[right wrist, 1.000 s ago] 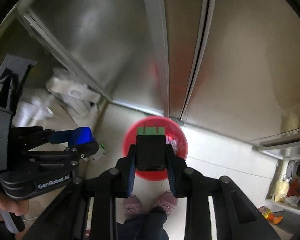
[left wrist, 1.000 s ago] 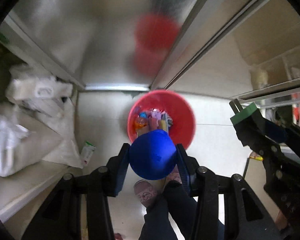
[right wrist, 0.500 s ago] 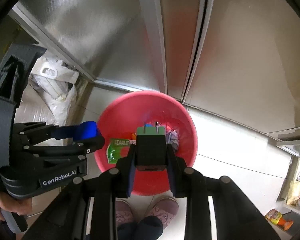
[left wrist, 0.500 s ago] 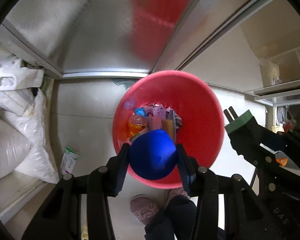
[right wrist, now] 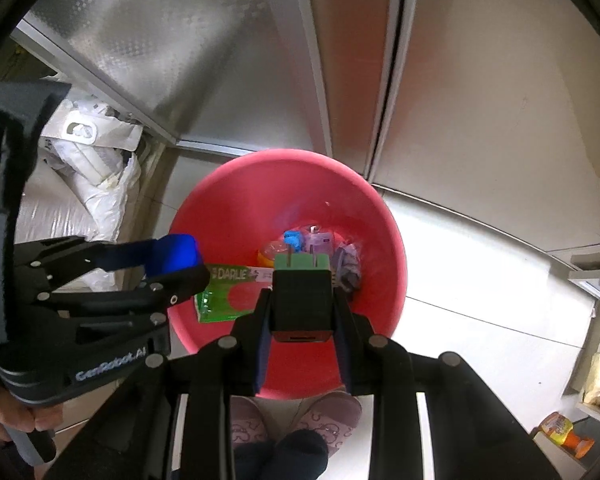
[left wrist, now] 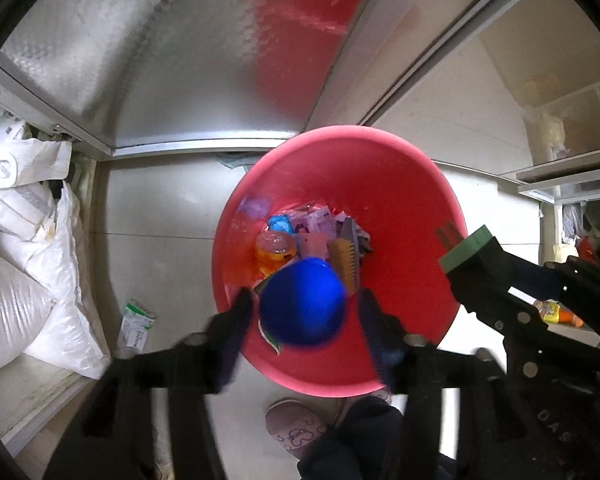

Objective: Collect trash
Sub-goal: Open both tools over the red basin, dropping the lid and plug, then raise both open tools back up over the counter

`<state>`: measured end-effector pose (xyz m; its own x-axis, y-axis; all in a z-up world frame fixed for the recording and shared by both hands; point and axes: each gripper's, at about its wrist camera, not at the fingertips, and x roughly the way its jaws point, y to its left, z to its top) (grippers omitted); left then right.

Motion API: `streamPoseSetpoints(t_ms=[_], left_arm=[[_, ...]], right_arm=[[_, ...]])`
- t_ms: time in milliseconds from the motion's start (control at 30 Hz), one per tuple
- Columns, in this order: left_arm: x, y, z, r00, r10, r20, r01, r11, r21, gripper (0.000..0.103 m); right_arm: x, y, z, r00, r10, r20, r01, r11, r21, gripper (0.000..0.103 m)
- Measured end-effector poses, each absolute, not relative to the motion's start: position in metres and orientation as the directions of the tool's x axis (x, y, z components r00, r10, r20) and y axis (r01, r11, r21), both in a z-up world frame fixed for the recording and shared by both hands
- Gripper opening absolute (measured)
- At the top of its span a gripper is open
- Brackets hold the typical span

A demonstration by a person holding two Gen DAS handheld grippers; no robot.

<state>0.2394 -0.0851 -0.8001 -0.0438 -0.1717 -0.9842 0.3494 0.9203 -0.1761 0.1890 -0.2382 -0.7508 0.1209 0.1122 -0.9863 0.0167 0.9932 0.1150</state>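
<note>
A round blue ball (left wrist: 302, 301) sat between the fingers of my left gripper (left wrist: 304, 320), directly above the red plastic bin (left wrist: 400, 208). The jaws were opening, a gap showing on each side of the ball, so it looked freed and about to drop. I judged it light, smooth and a little slippery, best held across its widest part. My right gripper (right wrist: 302, 322) stayed clamped on a black plug adapter (right wrist: 302, 300) with a green face and metal prongs, also over the bin. It looked stiff and boxy, with flat sides that gave the pads a firm hold. Inside the bin lay a green carton (right wrist: 228, 292), an orange tub (left wrist: 275, 249), a brush (left wrist: 345, 262) and crumpled wrappers. The bin stood on a pale floor against frosted sliding doors (left wrist: 204, 60). White sacks (left wrist: 28, 248) were heaped to the left, with a small packet (left wrist: 137, 324) loose on the floor near them. My slippers (right wrist: 332, 412) showed just beside the bin's near edge
</note>
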Motion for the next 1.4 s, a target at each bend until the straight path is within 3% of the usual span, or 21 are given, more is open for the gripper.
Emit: streamPoseSetpoints(t_ms=[167,267,333,400,567,1000,1200,1400], left_arm=[[0.240,-0.076,-0.788,-0.016,-0.145,-0.989,0.339,0.930,-0.142,0.080],[0.239,-0.069,-0.775,-0.029,-0.163,-0.986,0.322,0.932,-0.163,0.084],[0.237,-0.068,-0.762,-0.031,-0.174,-0.984,0.323,0.930,-0.175,0.086],[0.235,-0.067,-0.745,-0.024,-0.172,-0.985,0.335,0.927,-0.170,0.092],[0.228,-0.064,-0.684,-0.002,-0.168,-0.986,0.340,0.927,-0.159,0.092],[0.226,-0.044,-0.412,0.176,-0.180,-0.968,0.261,0.957,-0.131,0.093],[0.230,-0.028,-0.282,0.316,-0.165,-0.934,0.188,0.976,-0.109,0.093],[0.241,-0.013,-0.195,0.439,-0.142,-0.887,0.114,0.988,-0.101,0.093]], right_arm=[[0.186,-0.239,-0.739,0.148,0.101,-0.984,0.012,0.994,0.104,0.049],[0.185,-0.247,-0.731,0.143,0.115,-0.983,0.039,0.992,0.121,0.072],[0.182,-0.250,-0.717,0.164,0.106,-0.981,0.048,0.992,0.115,0.095],[0.179,-0.251,-0.700,0.183,0.098,-0.978,0.042,0.993,0.108,0.101],[0.174,-0.245,-0.642,0.210,0.076,-0.975,-0.010,0.997,0.076,0.102],[0.180,-0.235,-0.403,0.362,0.094,-0.928,-0.093,0.994,0.065,0.102],[0.187,-0.231,-0.289,0.470,0.133,-0.872,-0.116,0.989,0.088,0.102],[0.206,-0.218,-0.202,0.581,0.174,-0.795,-0.167,0.982,0.092,0.102]])
